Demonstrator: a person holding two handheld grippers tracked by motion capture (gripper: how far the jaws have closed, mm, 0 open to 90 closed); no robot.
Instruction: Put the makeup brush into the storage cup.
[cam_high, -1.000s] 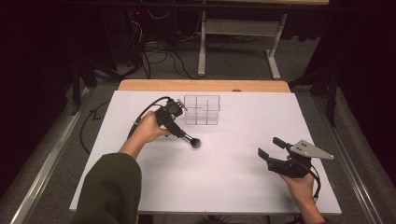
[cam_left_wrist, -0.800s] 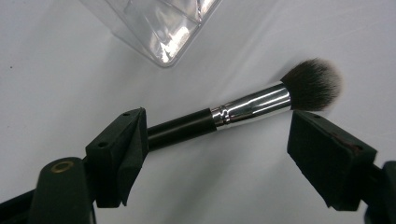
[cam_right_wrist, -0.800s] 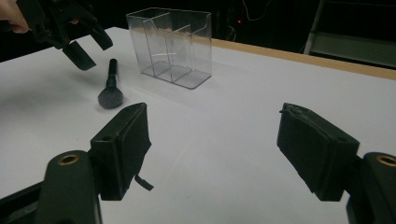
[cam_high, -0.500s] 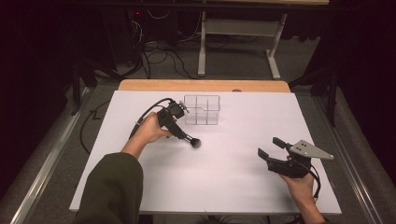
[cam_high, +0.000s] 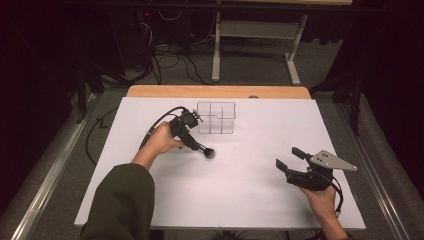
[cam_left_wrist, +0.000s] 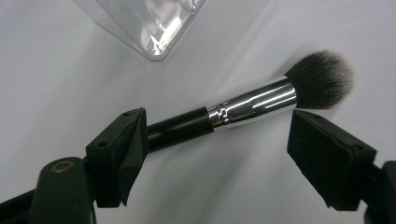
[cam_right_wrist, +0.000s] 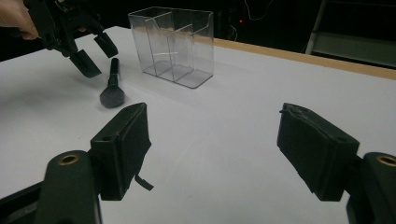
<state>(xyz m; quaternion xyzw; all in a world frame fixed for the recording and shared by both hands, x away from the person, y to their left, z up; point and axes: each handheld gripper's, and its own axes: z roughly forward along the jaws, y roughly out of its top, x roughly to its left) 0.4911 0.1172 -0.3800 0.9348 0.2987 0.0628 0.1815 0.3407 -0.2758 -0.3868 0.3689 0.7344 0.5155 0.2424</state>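
At the lower right of the high view, the right tongs are held spread apart and gripping nothing, just above the white surface. Left of centre in that view, the left tongs are held over a makeup brush. In the left gripper view the brush is seen lying on the surface between the parted jaws, which are released, its dark bristles toward the upper right of the frame; contact with the jaws cannot be told. Farther back, a clear divided organizer is seen standing on the surface, near the brush.
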